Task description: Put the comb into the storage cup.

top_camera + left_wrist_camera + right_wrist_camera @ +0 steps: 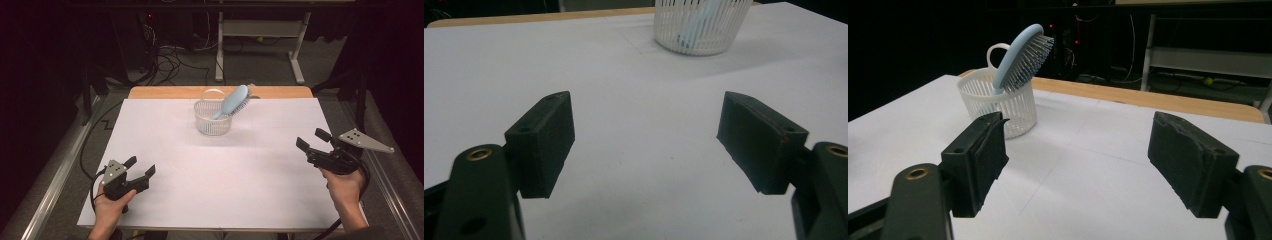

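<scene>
High view: the white basket (213,120) stands in the upper middle of the frame, on the far part of the white sheet (220,175) that covers the table, with the blue hairbrush (232,101) standing tilted in it, handle down inside and head leaning out over the rim toward the upper right. Both sit well apart from either tool. At the lower left of the frame, the left gripper (142,168) is held low over the sheet with its jaws wide and nothing between them. At the right edge of the frame, the right gripper (312,139) is likewise spread wide and empty, its jaws pointing toward the upper left. From the left gripper view, the basket (698,26) sits at the top centre, beyond the gap between the open jaws. From the right gripper view, the basket (998,102) and the brush (1024,54) lie in the upper left, just above and behind the left jaw, bristles facing right.
</scene>
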`<state>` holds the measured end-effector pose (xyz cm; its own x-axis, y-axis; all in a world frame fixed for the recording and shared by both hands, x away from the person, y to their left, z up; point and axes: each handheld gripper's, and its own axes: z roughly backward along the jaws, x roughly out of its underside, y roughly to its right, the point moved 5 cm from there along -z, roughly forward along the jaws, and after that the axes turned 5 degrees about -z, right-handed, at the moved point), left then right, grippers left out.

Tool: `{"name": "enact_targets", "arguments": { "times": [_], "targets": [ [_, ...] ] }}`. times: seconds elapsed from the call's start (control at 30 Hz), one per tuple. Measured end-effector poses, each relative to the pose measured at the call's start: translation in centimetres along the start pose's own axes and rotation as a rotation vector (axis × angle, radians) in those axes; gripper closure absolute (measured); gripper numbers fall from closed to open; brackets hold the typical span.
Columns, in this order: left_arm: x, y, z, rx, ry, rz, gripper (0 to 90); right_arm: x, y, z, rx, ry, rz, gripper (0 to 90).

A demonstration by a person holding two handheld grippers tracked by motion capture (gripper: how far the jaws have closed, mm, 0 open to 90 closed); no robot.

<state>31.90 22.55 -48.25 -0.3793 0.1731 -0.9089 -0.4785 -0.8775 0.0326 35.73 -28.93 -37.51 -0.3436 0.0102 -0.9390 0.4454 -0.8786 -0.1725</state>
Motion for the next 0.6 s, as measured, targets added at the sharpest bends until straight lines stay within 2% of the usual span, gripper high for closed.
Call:
{"name": "enact_targets", "arguments": {
  "times": [0.6],
  "targets": [
    [0.0,-0.2,0.2,-0.012,0.006,-0.010,23.7,0.7,0.0,1.1,0.012,0.033,-0.001,19.7]
  ]
}}
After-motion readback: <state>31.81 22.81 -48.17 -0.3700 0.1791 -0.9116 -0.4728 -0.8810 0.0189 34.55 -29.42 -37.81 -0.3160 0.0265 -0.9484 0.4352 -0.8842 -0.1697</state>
